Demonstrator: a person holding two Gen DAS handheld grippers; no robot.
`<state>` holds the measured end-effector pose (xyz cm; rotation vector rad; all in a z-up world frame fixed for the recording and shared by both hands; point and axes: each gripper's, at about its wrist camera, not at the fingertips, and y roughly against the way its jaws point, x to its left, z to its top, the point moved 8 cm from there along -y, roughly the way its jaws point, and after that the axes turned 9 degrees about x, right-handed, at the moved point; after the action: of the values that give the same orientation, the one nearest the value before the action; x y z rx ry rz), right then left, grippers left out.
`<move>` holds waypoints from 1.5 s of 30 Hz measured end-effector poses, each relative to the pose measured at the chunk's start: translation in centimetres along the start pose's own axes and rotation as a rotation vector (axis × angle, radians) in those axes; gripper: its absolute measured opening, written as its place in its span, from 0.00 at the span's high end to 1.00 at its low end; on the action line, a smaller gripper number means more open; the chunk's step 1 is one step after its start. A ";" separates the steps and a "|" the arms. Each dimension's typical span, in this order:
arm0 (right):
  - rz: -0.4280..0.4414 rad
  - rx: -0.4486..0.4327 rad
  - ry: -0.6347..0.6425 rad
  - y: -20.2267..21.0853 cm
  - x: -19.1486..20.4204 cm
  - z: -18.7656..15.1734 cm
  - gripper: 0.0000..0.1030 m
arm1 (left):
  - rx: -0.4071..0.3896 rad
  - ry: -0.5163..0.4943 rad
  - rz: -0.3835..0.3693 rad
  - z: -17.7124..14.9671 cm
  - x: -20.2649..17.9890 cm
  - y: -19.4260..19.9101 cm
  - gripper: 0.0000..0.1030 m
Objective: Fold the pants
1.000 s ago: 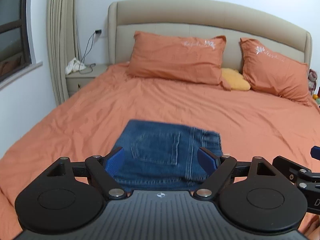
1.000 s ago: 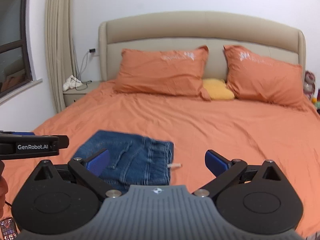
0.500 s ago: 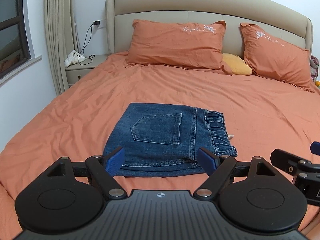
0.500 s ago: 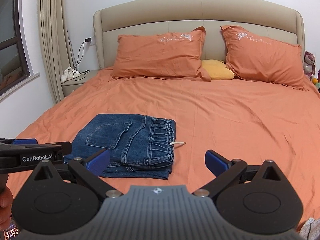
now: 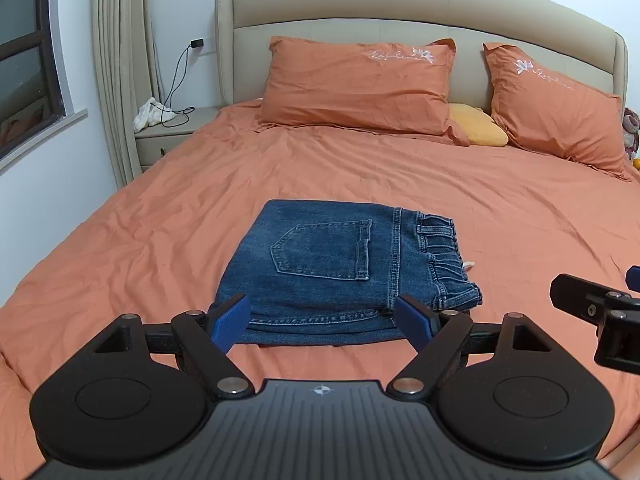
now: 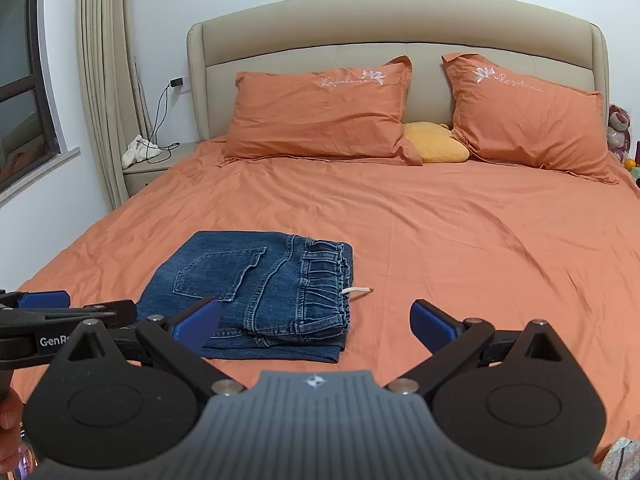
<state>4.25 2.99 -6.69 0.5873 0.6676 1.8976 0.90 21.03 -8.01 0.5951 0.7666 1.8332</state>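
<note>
dark blue folded denim pants | plain orange bed sheet | white-embroidered orange pillows | beige padded headboard

Your folded jeans lie lower centre on the bed; pillows sit behind at top, nightstand upper left.

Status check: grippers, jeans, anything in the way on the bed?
Left gripper open, empty. Right gripper open, empty. Jeans folded flat on the orange bedsheet, drawstring poking out. Nothing in the way.
</note>
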 end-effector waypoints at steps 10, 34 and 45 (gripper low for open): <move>0.012 0.001 0.007 0.0 0.4 0.2 0.06 | -0.010 0.017 0.011 0.0 0.9 0.6 0.08; 0.025 -0.030 0.011 1.6 0.6 0.3 0.06 | -0.027 0.007 0.004 0.0 0.5 1.7 0.08; 0.015 -0.031 0.003 1.9 0.6 0.1 0.06 | -0.029 -0.003 -0.003 -0.1 0.5 1.8 0.08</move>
<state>2.90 2.94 -5.27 0.5714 0.6356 1.9202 -0.50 20.94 -6.71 0.5777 0.7374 1.8375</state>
